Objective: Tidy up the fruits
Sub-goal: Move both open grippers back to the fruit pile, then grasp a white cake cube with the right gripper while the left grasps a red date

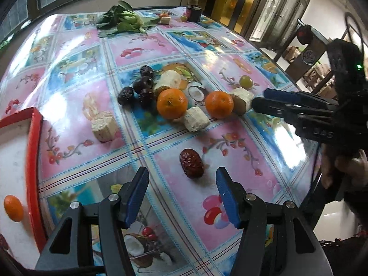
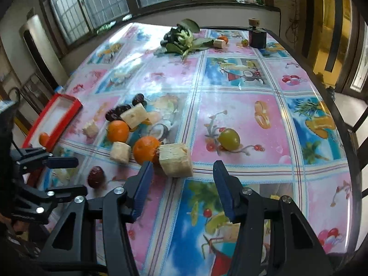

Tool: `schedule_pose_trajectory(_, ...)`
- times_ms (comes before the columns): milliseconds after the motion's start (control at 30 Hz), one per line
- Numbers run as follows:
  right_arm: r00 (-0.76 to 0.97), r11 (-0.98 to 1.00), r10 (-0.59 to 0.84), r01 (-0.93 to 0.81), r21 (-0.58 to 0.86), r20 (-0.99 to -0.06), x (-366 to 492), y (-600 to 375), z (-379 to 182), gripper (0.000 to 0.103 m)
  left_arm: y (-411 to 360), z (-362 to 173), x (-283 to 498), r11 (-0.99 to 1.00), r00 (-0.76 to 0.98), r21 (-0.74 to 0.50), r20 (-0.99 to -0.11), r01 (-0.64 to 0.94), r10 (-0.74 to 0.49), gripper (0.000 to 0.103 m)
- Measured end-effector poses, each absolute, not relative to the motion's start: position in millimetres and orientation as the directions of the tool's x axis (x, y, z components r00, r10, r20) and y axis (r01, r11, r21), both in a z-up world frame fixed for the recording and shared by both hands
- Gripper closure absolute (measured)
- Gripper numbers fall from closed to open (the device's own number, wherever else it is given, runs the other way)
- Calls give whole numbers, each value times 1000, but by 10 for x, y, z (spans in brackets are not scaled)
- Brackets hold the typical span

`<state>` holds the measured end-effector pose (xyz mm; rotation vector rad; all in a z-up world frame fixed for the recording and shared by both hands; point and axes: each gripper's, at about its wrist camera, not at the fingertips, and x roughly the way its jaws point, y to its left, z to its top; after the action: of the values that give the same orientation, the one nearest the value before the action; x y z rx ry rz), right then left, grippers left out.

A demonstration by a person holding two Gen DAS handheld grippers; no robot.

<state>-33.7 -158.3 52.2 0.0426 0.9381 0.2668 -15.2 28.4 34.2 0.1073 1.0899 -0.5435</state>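
We see the fruit strewn over the patterned tablecloth (image 1: 76,138). A wrinkled red date (image 1: 191,163) lies alone, just ahead of our left gripper (image 1: 182,195), whose blue-padded jaws stand wide apart with nothing between them. At 12 o'clock from the date sit two oranges (image 1: 172,103) (image 1: 219,104), with pale sugarcane chunks touching them: one (image 1: 196,118) lies between the two and another (image 1: 241,100) touches the right-hand orange at 3 o'clock. A cluster of dark dates (image 1: 138,90) lies at 9 o'clock from the left orange, and a larger cane chunk (image 1: 166,81) at its 12 o'clock. A green grape (image 1: 246,81) rests apart, at 1 o'clock from the right orange.

At 9 o'clock of the left wrist view a red-rimmed tray (image 1: 34,161) holds one small orange (image 1: 13,208).

In the right wrist view, our right gripper (image 2: 182,189) is also spread open and empty, with a cane chunk (image 2: 176,159) just ahead of its left finger.

Leafy greens (image 1: 122,19) and a dark jar (image 1: 194,10) stand at the table's far end.
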Motion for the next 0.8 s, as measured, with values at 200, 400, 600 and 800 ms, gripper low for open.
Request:
schedule_pose_trajectory(200,544,966,217,-239,99,-810,-222,-1475,434,61,237,273,-94,858,322,-204,-866,472,-383,44)
schedule_pose_trajectory(400,547,966,217,-240,98,-808,-146,-1434,401,69,121,263,-55,859,331,-186,-867,478,-372,49)
schedule_pose_trajectory(600,549,967,220,-229,108,-806,-129,-1432,396,71,72,227,-31,867,331,-176,-874,465,-356,64)
schedule_pose_trajectory(800,555,967,224,-226,114,-801,-139,-1438,389,71,43,223,-22,876,344,-158,-877,455,-337,64)
